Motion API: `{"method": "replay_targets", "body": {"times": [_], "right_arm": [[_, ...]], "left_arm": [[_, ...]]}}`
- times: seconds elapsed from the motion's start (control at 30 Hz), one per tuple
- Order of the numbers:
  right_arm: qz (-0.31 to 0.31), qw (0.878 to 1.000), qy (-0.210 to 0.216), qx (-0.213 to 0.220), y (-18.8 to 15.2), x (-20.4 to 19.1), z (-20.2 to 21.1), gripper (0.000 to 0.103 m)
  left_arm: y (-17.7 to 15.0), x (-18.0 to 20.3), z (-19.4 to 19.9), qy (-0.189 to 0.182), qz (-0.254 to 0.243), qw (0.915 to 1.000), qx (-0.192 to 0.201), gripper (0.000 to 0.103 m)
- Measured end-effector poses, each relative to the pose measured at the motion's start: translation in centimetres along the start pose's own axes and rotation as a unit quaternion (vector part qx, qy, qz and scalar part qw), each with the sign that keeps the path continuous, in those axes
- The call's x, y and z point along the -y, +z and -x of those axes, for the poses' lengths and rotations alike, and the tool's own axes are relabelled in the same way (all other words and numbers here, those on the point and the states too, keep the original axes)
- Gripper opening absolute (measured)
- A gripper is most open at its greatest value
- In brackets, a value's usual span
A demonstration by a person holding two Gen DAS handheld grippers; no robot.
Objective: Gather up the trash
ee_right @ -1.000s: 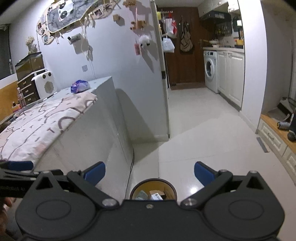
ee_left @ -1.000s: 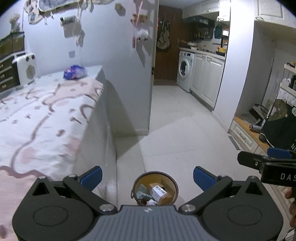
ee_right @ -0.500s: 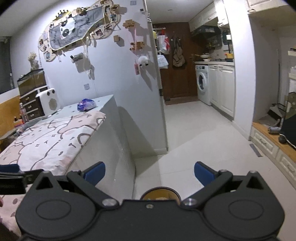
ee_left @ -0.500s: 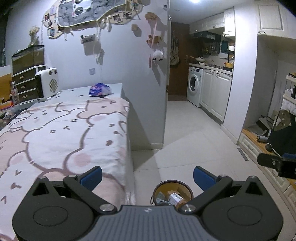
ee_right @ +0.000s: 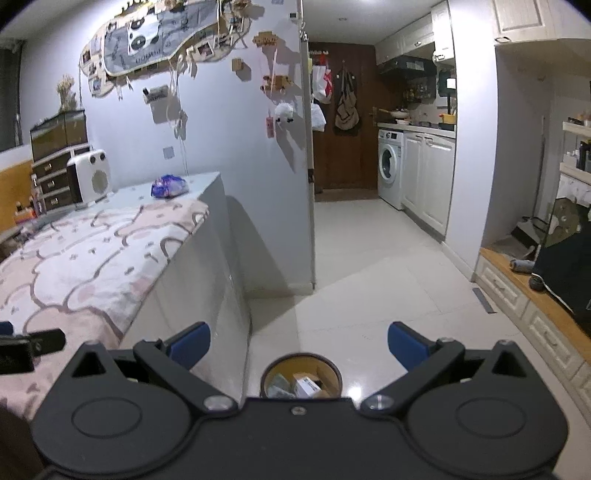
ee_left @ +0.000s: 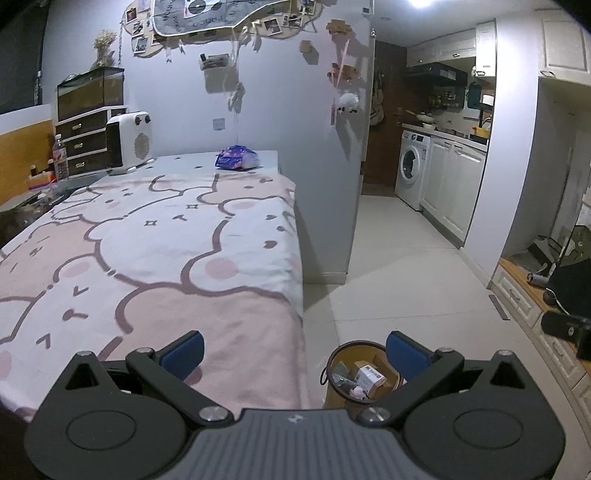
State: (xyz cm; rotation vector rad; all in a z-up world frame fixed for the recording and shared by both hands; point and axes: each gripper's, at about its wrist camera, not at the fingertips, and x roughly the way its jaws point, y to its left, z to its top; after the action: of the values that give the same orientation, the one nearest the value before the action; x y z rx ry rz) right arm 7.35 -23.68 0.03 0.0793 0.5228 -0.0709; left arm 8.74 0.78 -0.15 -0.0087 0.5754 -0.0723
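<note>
Premises: a small private flat. Evidence: washing machine [ee_left: 410,170] built into white kitchen cabinets [ee_left: 452,184], photo collage [ee_left: 221,18] on the wall, chest of drawers [ee_left: 83,142], space heater [ee_left: 129,142], tiled floor [ee_right: 369,277].

Blanket [ee_left: 155,251] pink-white, brown bear outlines. Wrapper [ee_left: 236,159] purple-blue. Bin [ee_left: 364,373] tan, dark rim. Washer [ee_left: 412,168] white.

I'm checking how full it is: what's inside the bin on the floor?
The bin holds a small white-labelled box and crumpled wrappers. Its bottom is covered by them, and the left gripper hides its near rim.
</note>
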Motion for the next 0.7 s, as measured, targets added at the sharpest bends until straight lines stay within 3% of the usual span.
{"method": "replay_targets", "body": {"times": [0.7], "right_arm": [[0.026,0.999,-0.021,-0.017,-2.6,-0.9,1.8,0.103]], "left_arm": [[-2.3,0.0,1.1,0.014,-0.005,0.9998,-0.015,0.103]]}}
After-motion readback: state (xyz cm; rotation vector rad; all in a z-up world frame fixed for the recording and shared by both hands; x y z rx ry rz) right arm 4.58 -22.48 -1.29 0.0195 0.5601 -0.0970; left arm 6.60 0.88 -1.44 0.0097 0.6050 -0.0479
